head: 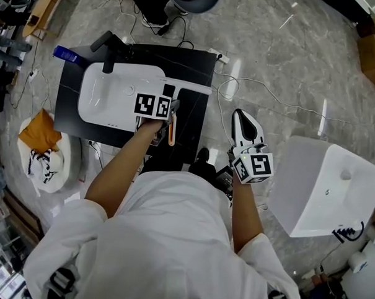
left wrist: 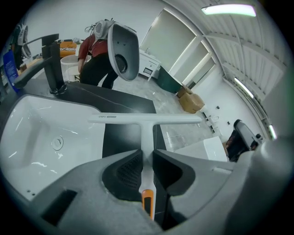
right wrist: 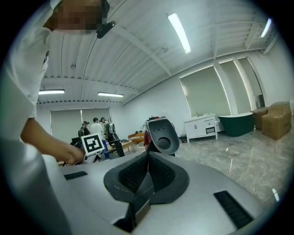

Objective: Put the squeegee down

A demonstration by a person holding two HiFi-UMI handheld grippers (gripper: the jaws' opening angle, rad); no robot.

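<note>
The squeegee (left wrist: 146, 120) is white and T-shaped, with a long straight blade bar across the top and a slim handle that ends in an orange tip. The handle is clamped between the jaws of the left gripper (left wrist: 147, 155). The blade bar is level, just beside the right edge of the white sink (head: 109, 96), and the handle points back toward the person. Whether the bar touches the surface beneath it cannot be told.

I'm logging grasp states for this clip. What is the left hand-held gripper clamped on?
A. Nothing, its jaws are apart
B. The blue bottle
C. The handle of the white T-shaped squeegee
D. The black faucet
C: in the left gripper view, the left hand-held gripper has its jaws closed on the stem of the white T-shaped squeegee with the orange-tipped handle, whose blade is out over the black countertop.
</note>
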